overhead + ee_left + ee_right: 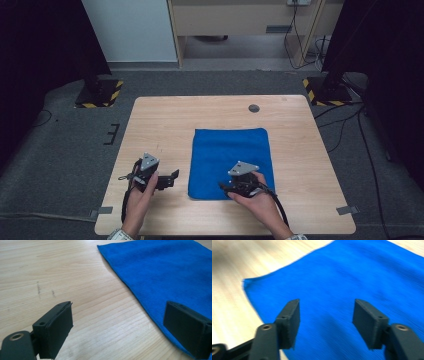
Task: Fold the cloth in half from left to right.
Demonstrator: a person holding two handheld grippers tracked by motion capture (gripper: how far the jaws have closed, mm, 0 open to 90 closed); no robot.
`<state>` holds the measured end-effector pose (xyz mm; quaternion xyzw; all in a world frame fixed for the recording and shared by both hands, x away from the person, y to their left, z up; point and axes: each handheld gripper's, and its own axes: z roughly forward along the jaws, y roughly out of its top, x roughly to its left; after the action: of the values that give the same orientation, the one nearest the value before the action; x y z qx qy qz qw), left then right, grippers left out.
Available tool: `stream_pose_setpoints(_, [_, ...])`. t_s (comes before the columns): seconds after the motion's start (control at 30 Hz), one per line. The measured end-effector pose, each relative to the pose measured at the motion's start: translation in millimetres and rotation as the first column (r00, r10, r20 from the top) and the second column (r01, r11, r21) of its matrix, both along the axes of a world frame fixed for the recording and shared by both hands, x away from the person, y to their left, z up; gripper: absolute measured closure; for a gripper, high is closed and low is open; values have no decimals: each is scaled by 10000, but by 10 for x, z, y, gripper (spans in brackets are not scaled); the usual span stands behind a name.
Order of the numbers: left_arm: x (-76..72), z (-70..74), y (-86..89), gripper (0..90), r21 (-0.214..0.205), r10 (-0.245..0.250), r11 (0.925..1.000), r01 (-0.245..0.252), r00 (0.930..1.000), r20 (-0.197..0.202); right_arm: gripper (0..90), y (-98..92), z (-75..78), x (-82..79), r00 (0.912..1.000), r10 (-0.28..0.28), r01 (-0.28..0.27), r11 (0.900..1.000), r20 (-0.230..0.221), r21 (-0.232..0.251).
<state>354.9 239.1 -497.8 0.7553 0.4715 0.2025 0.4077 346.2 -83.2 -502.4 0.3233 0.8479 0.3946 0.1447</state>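
A blue cloth point(231, 155) lies flat on the wooden table point(160, 120), right of centre. My left gripper point(169, 180) is held low over bare wood just left of the cloth's near left corner. In the left gripper view the left gripper point(120, 312) stands wide open, with its right pad over the blue cloth point(170, 272) edge. My right gripper point(223, 186) hovers over the cloth's near edge and points left. In the right gripper view the right gripper point(327, 305) is open above the blue cloth point(342, 277), nothing between the pads.
A dark round grommet point(254, 108) sits in the table's far side. Bare wood surrounds the cloth on all sides. Two stands with yellow-black bases point(100, 94) point(327, 92) rest on the floor beyond the far corners.
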Motion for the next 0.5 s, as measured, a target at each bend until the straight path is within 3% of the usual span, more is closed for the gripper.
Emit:
stream_pose_setpoints(0.2, [15, -27, 6, 89, 125, 120, 9999, -119, 9999, -108, 536, 319, 8, -52, 9965, 830, -830, 9964, 10, -158])
stream_pose_setpoints(0.5, [23, -31, 16, 89, 47, 138, 9999, -138, 9999, -83, 681, 625, -29, -109, 9915, 1298, -1299, 9914, -60, -183])
